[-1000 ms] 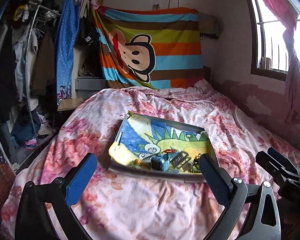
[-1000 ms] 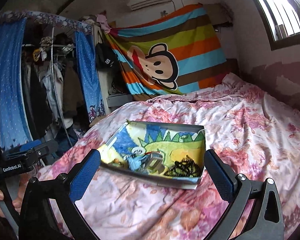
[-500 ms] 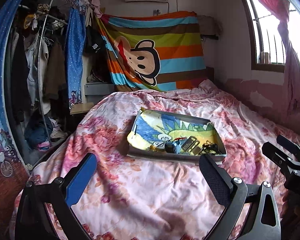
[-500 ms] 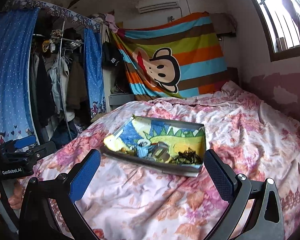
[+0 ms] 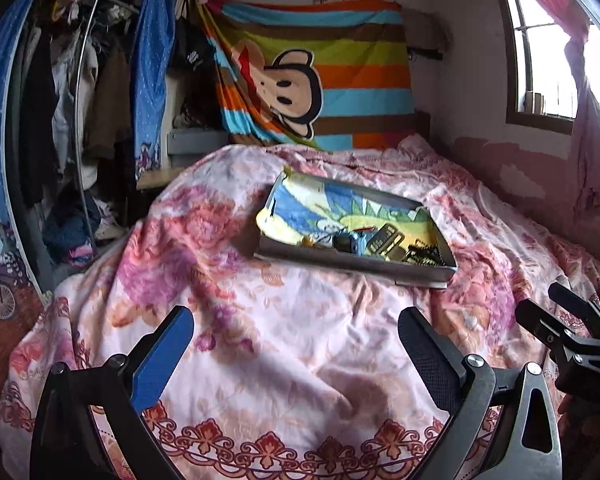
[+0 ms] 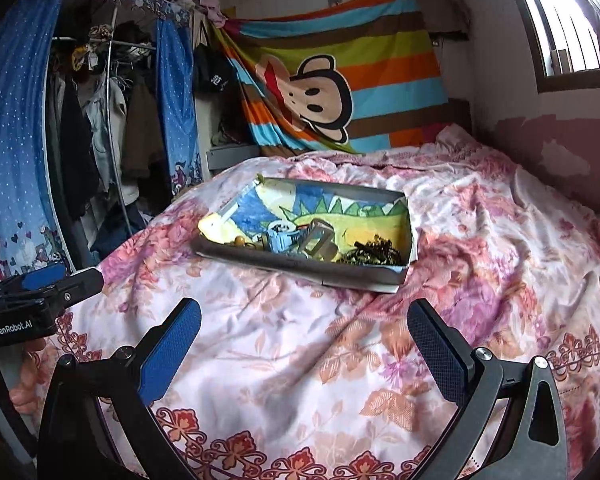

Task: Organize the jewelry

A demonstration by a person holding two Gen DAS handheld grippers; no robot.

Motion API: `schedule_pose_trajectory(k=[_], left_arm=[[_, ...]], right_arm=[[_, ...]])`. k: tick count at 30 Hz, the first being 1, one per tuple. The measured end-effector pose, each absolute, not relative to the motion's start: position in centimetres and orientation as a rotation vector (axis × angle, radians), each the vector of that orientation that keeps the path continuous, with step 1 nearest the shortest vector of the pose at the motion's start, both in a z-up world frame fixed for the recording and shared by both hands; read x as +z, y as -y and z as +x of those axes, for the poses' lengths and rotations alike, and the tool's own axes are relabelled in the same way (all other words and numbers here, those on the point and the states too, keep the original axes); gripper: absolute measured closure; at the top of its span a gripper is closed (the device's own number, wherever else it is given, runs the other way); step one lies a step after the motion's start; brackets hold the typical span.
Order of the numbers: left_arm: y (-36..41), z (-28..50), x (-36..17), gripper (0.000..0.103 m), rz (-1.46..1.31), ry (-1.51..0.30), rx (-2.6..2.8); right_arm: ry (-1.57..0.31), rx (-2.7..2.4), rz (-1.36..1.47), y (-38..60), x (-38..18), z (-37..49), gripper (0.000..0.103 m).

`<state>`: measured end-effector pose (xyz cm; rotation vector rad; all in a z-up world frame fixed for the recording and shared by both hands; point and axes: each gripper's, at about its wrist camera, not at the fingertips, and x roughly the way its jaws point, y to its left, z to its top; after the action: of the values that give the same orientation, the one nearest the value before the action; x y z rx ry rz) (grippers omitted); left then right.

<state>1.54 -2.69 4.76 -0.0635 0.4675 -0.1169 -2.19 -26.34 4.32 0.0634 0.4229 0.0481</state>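
**Two open grippers hang over a flowered bed, jewelry tray lying beyond**

At the bottom of the left wrist view, the left gripper (image 5: 296,344) is spread wide, its blue-padded finger at lower left and its black one at lower right, with nothing between them but the pink floral bedspread (image 5: 284,320). The right gripper (image 6: 304,336) fills the bottom of its own view the same way, fingers far apart and empty. Each tool shows in the other's camera: the right gripper's black fingers (image 5: 556,316) jut in at the right edge of the left view, and the left one, labelled GenRobot.AI, sits at the left edge of the right view, where part of a hand (image 6: 4,384) grips its handle.

Past both grippers, in the middle of each frame and well apart from the fingertips, a shallow grey tray (image 5: 340,260) rests on the bedspread, lined with a bright cartoon-printed cloth (image 6: 340,212). The jewelry is bunched along the tray's near side: a dark tangled pile of chains (image 6: 374,254) toward the right corner, a blue piece (image 6: 280,240) near the centre, a small boxy item (image 6: 318,238) beside it. Finer detail cannot be made out.

Farther back, a striped monkey-print blanket (image 5: 324,80) hangs on the wall. Clothes on a rack (image 5: 72,92) crowd the upper left, and a window (image 5: 548,52) with a pink curtain brightens the upper right.
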Motion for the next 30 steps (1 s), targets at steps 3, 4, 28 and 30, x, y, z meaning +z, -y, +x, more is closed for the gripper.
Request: schedule_pose_trajectory(k=[3,4,28,30], left_arm=[[2.66,1.82,4.41,0.0,-0.068,-0.485,-0.1],[2.67,1.89,4.36,0.0,-0.064,-0.488,-0.093],[3.33,1.52,4.3,0.0,-0.013,-0.47,-0.08],[3.34,1.53,4.27,0.0,-0.013,-0.471,-0.081]], right_arm=[[-0.428,0.044,0.076,26.59,4.27,-2.09,0.002],[-0.427,0.043,0.08,26.67,4.29,-2.08,0.002],[-0.447,0.027,0.087,27.1,3.88,-1.68,0.002],[-0.448,0.029,0.086,27.09,3.83,-1.65,0.002]])
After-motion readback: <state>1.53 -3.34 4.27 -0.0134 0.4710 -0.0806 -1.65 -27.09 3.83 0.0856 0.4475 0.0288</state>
